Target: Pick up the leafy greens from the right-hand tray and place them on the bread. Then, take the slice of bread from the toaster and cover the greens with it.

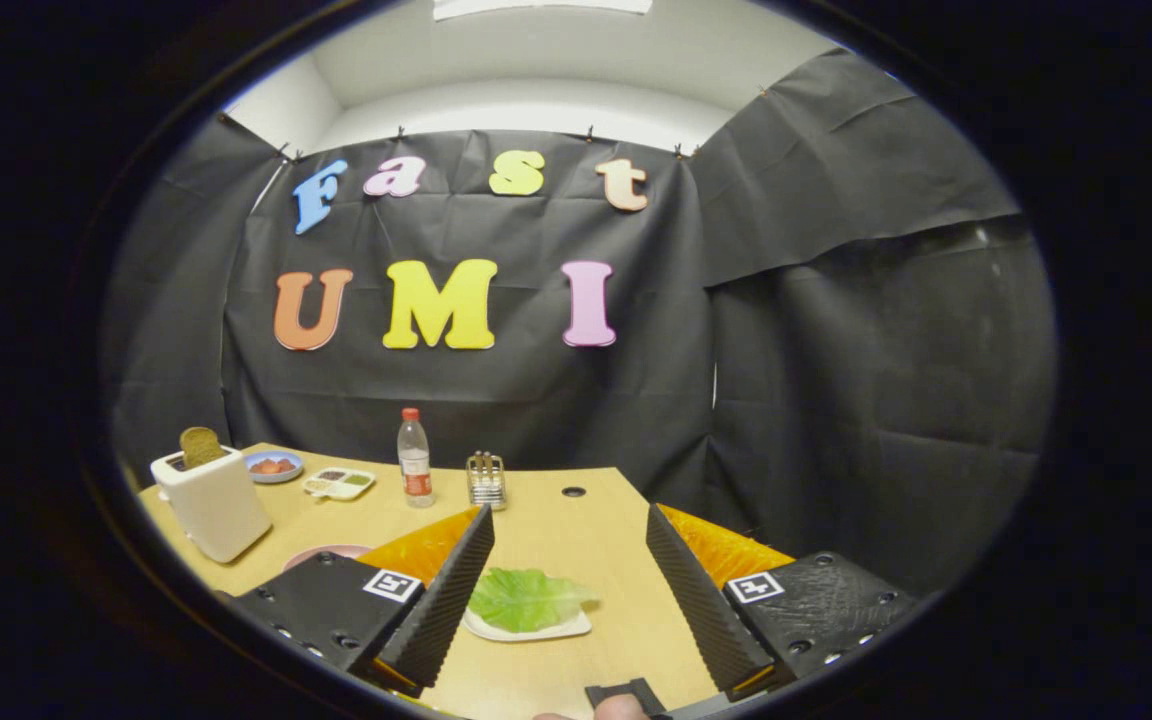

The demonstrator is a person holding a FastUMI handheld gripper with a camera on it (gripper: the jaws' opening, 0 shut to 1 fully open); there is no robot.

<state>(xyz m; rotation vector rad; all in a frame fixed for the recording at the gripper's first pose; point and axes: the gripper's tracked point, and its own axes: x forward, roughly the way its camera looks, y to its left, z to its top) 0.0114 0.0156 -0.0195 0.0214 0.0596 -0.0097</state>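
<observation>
A green lettuce leaf (526, 597) lies on a small white tray (546, 629) on the wooden table. My gripper (568, 545) is open, held above the table, and the leaf lies between the two fingers, closer to the left one, touched by neither. At the far left stands a white toaster (213, 503) with a brown slice of bread (200, 446) sticking up out of its slot. A pink plate (321, 553) shows partly behind the left finger; what lies on it is hidden.
Along the back of the table (556, 530) stand a blue bowl of red pieces (273, 466), a small divided dish (338, 483), a clear bottle with a red cap (415, 457) and a metal rack (485, 480). A dark hole (573, 492) marks the tabletop. A fingertip (621, 708) shows below the fingers.
</observation>
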